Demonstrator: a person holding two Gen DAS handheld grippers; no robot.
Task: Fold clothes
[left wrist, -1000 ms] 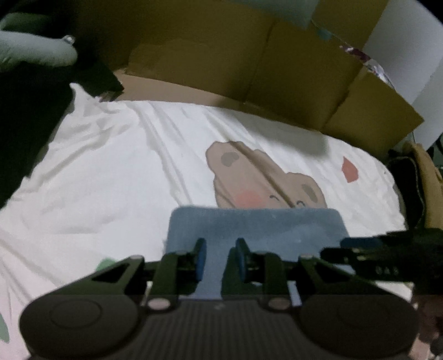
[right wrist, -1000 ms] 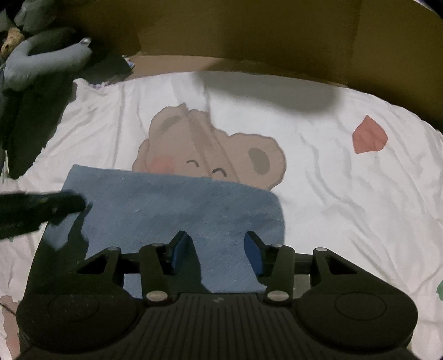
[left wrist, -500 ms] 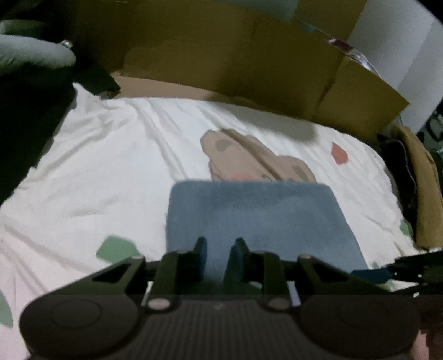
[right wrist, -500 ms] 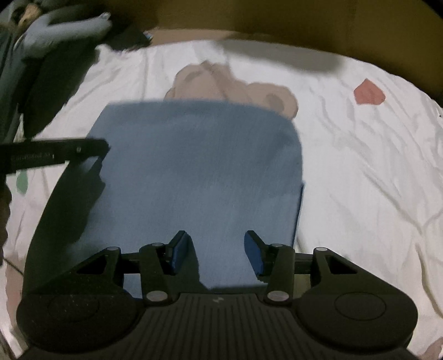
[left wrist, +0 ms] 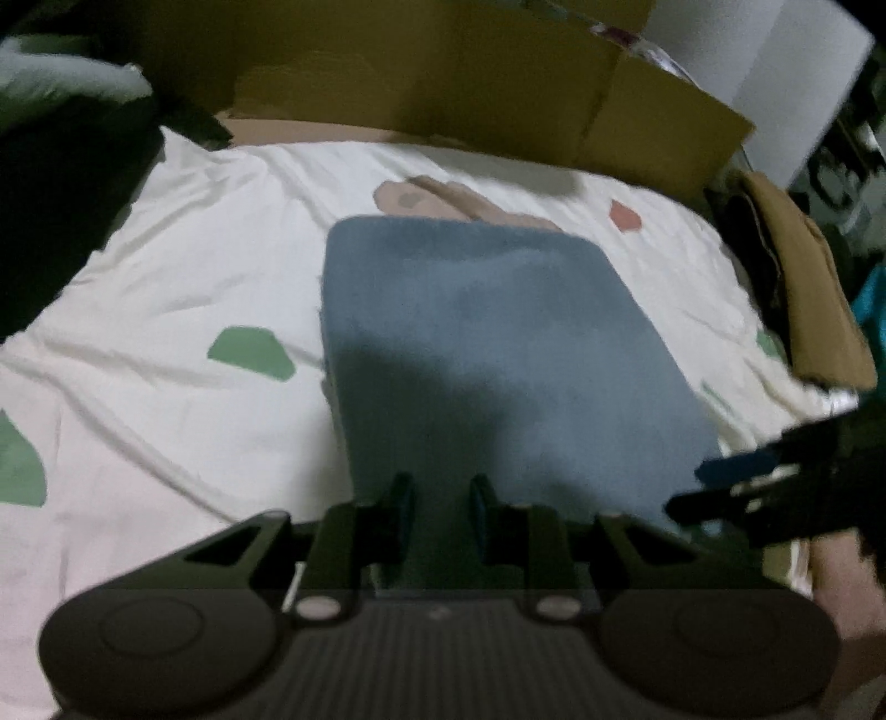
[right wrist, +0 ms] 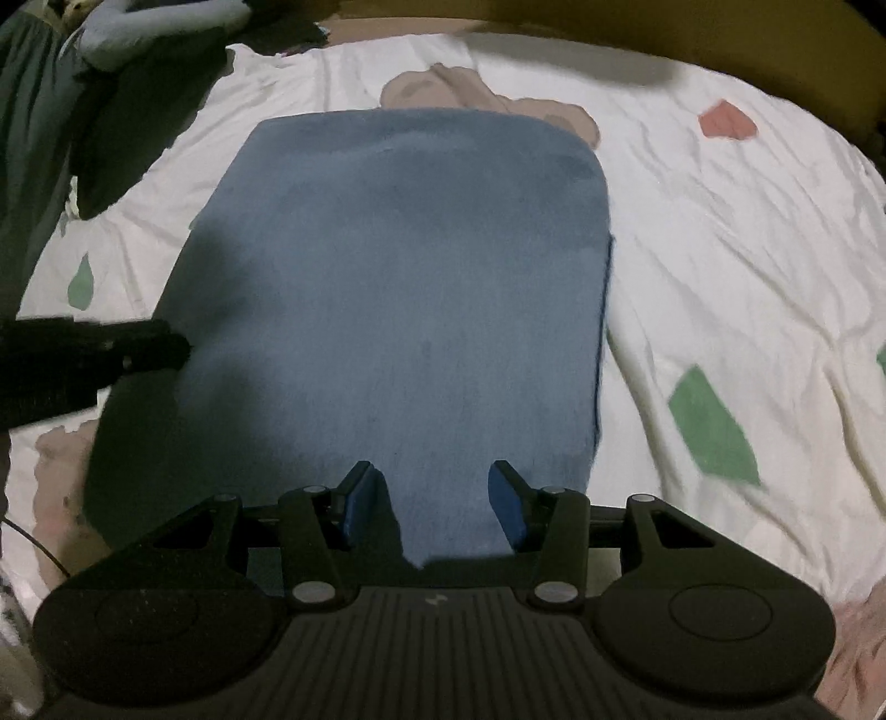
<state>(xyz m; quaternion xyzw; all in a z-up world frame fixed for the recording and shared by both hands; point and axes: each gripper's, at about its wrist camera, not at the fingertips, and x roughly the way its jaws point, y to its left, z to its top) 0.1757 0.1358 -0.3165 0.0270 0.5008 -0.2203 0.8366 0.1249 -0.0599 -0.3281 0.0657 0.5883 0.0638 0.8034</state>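
Observation:
A blue cloth lies spread on the white printed bed sheet, its rounded far edge over a bear print. My left gripper is shut on the cloth's near edge toward its left side. My right gripper holds the same edge further right, jaws set wider, with a bunch of cloth pressed between the blue pads and a corner hanging below. Each gripper shows in the other's view: the right gripper at that view's right edge, the left gripper at that view's left edge.
A cardboard box stands along the far side of the bed. Dark clothing is piled at the left, with a grey-blue soft item on top. A brown garment lies at the right edge.
Both grippers have drawn back toward the near side with the cloth's edge in them. The visible stretch of blue cloth has grown much longer and now covers most of the bear print.

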